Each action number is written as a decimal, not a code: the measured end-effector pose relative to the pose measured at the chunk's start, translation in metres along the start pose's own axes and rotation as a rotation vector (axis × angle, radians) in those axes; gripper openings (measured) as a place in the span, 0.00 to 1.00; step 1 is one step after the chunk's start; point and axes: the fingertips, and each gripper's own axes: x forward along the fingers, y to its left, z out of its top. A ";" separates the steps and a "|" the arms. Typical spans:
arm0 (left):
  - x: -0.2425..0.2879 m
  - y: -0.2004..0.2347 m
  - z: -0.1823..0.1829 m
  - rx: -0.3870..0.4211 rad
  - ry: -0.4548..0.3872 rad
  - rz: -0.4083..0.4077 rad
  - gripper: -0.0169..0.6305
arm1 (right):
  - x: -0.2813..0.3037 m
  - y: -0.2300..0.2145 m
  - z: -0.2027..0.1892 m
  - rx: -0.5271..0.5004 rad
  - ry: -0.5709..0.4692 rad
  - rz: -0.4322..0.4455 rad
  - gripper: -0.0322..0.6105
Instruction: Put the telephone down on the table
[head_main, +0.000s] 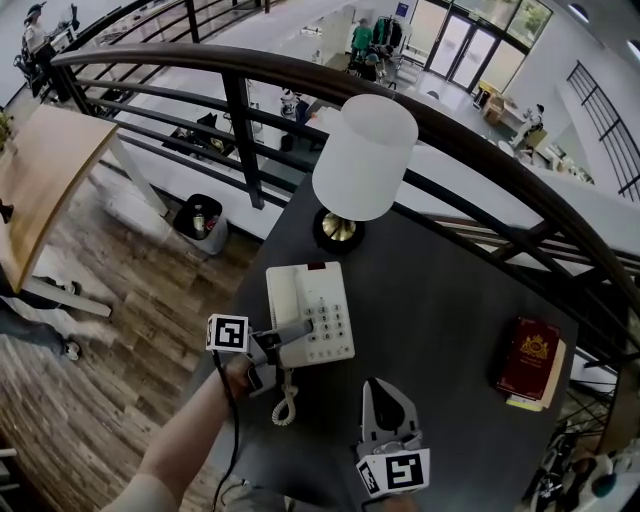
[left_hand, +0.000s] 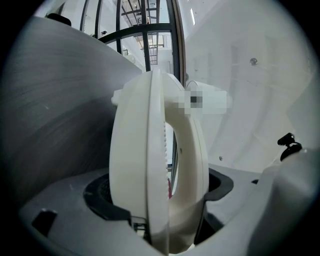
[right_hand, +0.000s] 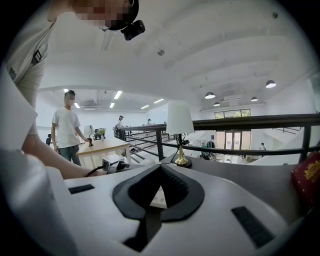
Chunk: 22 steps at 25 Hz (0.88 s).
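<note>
Two grippers to account for. Note the left gripper (head_main: 292, 334), pinching the near left edge of the white telephone (head_main: 310, 312); confirm in the left gripper view, with the telephone (left_hand: 150, 165) wedged edge-on between the jaws. Note the right gripper (head_main: 385, 398), pressed together on nothing, hanging over the near part of the dark table (head_main: 450, 300), apart from the telephone. Locate the telephone at the table's middle left, just in front of the lamp (head_main: 363, 155), handset in its cradle, coiled cord (head_main: 285, 400) trailing off the near end. Cannot tell whether resting flat or just clear of the top.

Judged step: final set-down and release.
- Lower level, without tilting, to avoid dislodging the handset.
- Keep clear of the lamp base.
- Seat fully before spreading the jaws.
- Draw back sideways, not upward, to avoid dragging the body.
- Watch the cord for snagging.

Legible writing: none. Gold crest and lettering on the red book (head_main: 530, 358) at the right, too small to read. Keypad markings unreadable. Only black-and-white square patterns on the marker cubes.
</note>
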 end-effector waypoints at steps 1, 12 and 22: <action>-0.001 0.002 0.000 -0.003 -0.004 -0.002 0.65 | 0.001 0.000 -0.002 0.001 0.002 0.001 0.05; 0.000 -0.002 -0.009 0.021 0.020 -0.001 0.65 | 0.012 0.009 -0.020 0.017 0.027 0.025 0.05; -0.017 0.014 -0.012 0.009 0.006 0.140 0.65 | 0.010 0.010 -0.022 0.044 0.032 0.030 0.05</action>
